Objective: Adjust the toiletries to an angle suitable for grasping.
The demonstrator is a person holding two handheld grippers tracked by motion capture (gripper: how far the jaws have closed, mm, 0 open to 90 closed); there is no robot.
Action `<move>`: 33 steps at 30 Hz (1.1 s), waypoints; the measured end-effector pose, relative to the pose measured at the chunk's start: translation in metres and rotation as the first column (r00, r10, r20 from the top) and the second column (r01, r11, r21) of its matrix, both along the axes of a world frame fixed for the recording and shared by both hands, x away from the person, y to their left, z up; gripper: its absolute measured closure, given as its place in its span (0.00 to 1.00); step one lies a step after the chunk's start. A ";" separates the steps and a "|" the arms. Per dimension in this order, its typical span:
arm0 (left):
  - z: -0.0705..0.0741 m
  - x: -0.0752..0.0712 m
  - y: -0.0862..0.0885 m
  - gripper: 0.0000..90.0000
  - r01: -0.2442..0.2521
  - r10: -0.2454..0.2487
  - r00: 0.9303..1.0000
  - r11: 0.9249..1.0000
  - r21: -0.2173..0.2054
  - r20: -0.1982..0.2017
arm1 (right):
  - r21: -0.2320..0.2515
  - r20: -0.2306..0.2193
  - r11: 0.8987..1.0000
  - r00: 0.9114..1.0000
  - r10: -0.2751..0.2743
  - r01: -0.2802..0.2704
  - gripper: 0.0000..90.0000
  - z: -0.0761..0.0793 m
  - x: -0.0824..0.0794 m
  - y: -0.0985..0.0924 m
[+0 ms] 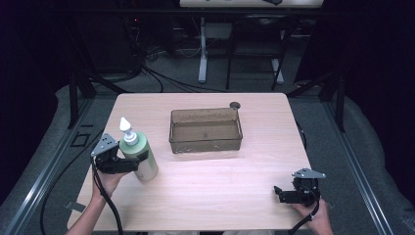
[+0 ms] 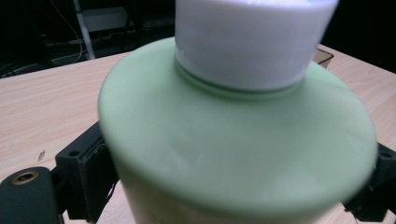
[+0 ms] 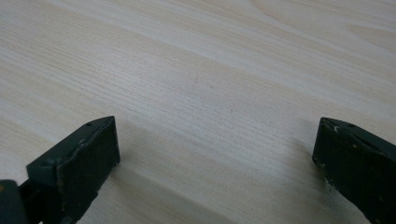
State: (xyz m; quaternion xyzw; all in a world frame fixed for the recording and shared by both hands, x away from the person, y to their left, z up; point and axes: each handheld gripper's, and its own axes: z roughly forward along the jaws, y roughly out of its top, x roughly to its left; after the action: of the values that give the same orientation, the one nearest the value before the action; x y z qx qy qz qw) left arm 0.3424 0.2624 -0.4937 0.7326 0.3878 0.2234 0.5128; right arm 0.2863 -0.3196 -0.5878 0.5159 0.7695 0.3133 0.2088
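Note:
A pale green pump bottle [image 1: 143, 160] with a white pump top stands at the table's near left. My left gripper [image 1: 138, 161] reaches in from its left side and is shut on the bottle's body. In the left gripper view the green bottle [image 2: 233, 140] sits right against the camera, and both black jaws lie against its sides. At the near right my right gripper [image 1: 280, 194] rests low over bare tabletop, open. In its own view the right gripper [image 3: 215, 172] has only wood grain between its wide-apart jaws.
A brown see-through rectangular bin [image 1: 205, 112] stands at the middle of the wooden table [image 1: 220, 186], with nothing visible inside. A small dark round disc [image 1: 235, 104] lies just behind its far right corner. Cables and table legs stand on the floor beyond.

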 end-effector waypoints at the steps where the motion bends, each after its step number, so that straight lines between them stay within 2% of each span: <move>1: 0.000 0.001 -0.002 0.11 -0.008 0.008 1.000 1.000 0.002 0.006 | -0.002 -0.002 1.000 1.000 -0.001 0.001 0.00 0.000 0.000 0.000; 20: 0.000 0.000 -0.001 0.13 0.003 -0.004 1.000 1.000 0.022 0.021 | -0.002 0.001 1.000 1.000 0.000 0.000 0.00 0.000 0.000 -0.001; 25: 0.003 -0.002 -0.003 0.13 0.012 -0.013 0.999 1.000 0.027 0.038 | -0.002 0.002 1.000 1.000 0.000 0.000 0.00 0.000 0.000 -0.001; 33: 0.007 -0.003 -0.007 0.13 0.027 -0.029 0.999 0.999 0.036 0.041 | 0.002 0.004 1.000 1.000 0.000 0.000 0.00 0.000 0.000 0.000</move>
State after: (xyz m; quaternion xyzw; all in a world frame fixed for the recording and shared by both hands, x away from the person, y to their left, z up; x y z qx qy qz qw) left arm 0.3389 0.2557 -0.4868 0.7422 0.3627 0.2385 0.5106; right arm 0.2859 -0.3200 -0.5881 0.5156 0.7687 0.3150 0.2100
